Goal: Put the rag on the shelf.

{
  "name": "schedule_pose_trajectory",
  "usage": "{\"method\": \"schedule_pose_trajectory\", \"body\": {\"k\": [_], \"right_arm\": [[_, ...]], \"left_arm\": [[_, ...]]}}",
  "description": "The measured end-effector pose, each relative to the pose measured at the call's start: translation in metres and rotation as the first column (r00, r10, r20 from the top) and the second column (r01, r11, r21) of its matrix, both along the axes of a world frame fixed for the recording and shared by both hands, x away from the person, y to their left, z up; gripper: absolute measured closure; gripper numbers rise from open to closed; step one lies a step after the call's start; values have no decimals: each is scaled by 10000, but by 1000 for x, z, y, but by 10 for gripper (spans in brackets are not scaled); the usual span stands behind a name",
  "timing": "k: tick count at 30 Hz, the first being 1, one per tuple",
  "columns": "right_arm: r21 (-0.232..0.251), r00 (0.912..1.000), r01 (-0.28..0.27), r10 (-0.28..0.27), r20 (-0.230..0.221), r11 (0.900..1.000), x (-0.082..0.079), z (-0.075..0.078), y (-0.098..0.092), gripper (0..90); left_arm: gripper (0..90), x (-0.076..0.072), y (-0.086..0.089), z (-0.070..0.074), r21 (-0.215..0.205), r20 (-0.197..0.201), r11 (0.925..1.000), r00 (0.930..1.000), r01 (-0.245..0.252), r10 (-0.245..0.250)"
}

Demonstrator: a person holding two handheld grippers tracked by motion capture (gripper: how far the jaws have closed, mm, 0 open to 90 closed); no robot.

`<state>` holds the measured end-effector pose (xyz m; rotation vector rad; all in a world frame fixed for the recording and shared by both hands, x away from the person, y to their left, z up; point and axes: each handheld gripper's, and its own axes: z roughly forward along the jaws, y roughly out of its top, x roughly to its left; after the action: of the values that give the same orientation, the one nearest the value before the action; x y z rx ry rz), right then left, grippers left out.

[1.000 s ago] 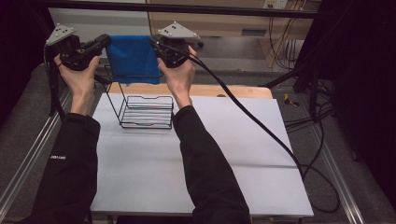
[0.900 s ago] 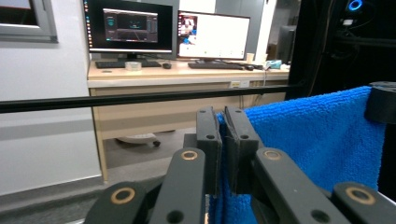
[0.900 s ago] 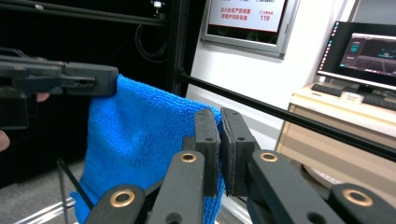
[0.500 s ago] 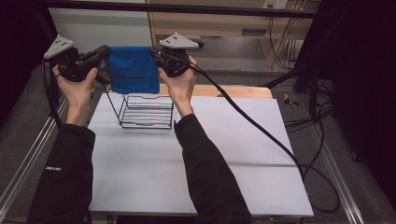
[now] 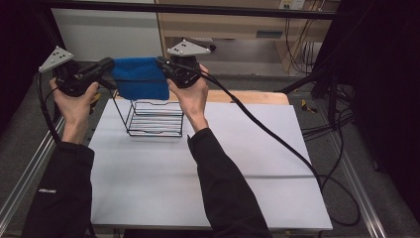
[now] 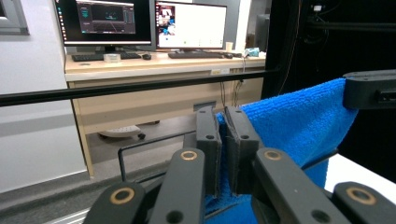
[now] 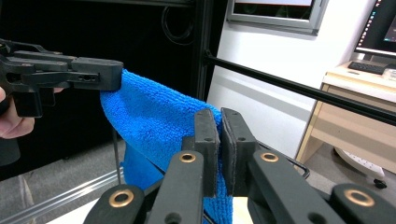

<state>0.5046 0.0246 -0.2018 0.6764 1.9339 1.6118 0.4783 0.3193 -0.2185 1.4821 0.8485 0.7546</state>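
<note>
Blue cloth [image 5: 140, 78]: held stretched in upper left of frame, above black wire rack [image 5: 154, 118] on white tabletop [image 5: 247, 163]. Left tool [image 5: 106, 64]: jaws clamped on cloth's left edge. Right tool [image 5: 162, 63]: jaws clamped on right edge. Cloth hanging slack between tools.

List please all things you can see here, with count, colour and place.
cloth: 1, blue, held stretched between both grippers above the rack
wire rack: 1, black, far left part of the table
table: 1, white top
wooden board: 1, light brown, along the table's far edge
monitors: 2, lit, on a desk behind
left gripper: 1, black, shut on the cloth's left edge
right gripper: 1, black, shut on its right edge
</note>
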Motion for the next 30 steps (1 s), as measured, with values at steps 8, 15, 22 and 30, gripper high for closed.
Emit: {"method": "schedule_pose_trajectory", "body": {"k": [8,15,22,30], "right_arm": [[-174,9996,-141,136,-256,9997,-6,-1,-1,862],[-421,9981,-273,249,-555,9987,-11,-2,0,861],[-830,9957,-577,513,-770,9949,-14,-3,0,860],[-1051,9923,-800,692,-1023,9912,-14,-10,-2,859]], "left_arm": [[846,-6,2,-4,-98,-282,9999,9995,121,-124],[841,-11,1,-9,170,-627,9998,9980,122,-111],[834,-14,0,-16,448,-928,9989,9957,106,-64],[813,-15,1,-19,425,-1194,9988,9927,246,-194]]}}
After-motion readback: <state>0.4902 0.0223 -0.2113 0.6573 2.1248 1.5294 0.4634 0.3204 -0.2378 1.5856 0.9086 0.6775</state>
